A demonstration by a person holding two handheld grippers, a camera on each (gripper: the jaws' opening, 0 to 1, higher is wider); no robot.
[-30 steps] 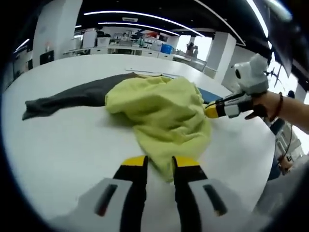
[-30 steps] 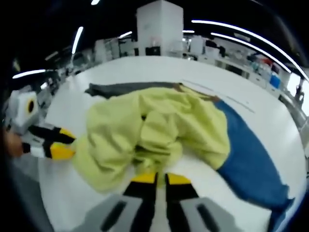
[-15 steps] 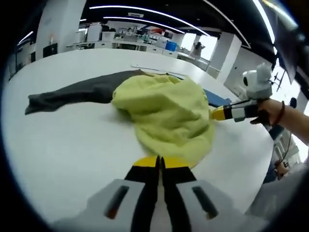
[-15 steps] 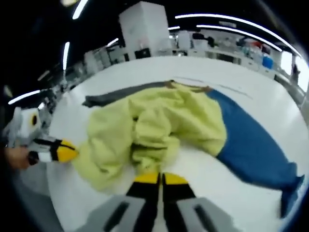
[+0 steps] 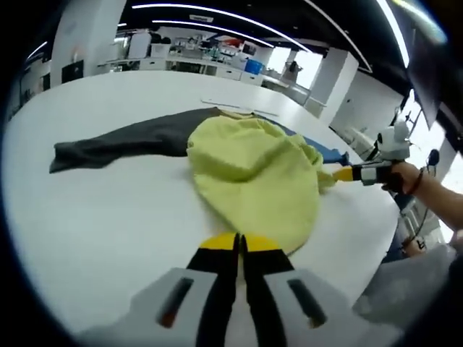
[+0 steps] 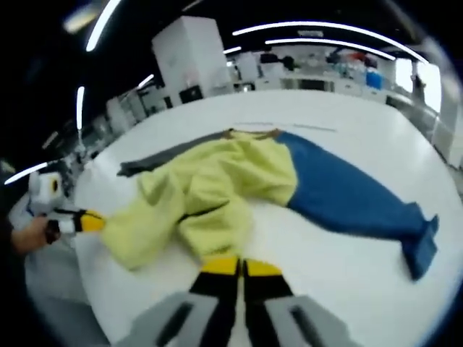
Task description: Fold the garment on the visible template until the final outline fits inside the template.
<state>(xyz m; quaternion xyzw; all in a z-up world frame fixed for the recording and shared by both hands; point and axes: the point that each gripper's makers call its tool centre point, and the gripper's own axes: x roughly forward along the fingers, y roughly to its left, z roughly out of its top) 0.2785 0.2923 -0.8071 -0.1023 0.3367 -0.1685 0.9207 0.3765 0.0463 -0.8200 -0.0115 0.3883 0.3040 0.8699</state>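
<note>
Left gripper point(image 5: 239, 242) with yellow-tipped jaws pressed together on the hem of the crumpled yellow-green fleece garment point(image 5: 253, 177), right gripper point(image 6: 240, 265) likewise clamped on its near edge, garment spread on the white round table point(image 5: 94, 210), grey sleeve point(image 5: 116, 141) and blue sleeve point(image 6: 347, 195) trailing beyond.

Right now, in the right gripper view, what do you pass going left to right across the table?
Left claw → yellow-green garment → blue garment

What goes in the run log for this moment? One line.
left tongs: shut on yellow-green fabric garment body | right tongs: shut on it | grey sleeve and blue sleeve: spread flat | white table
</note>
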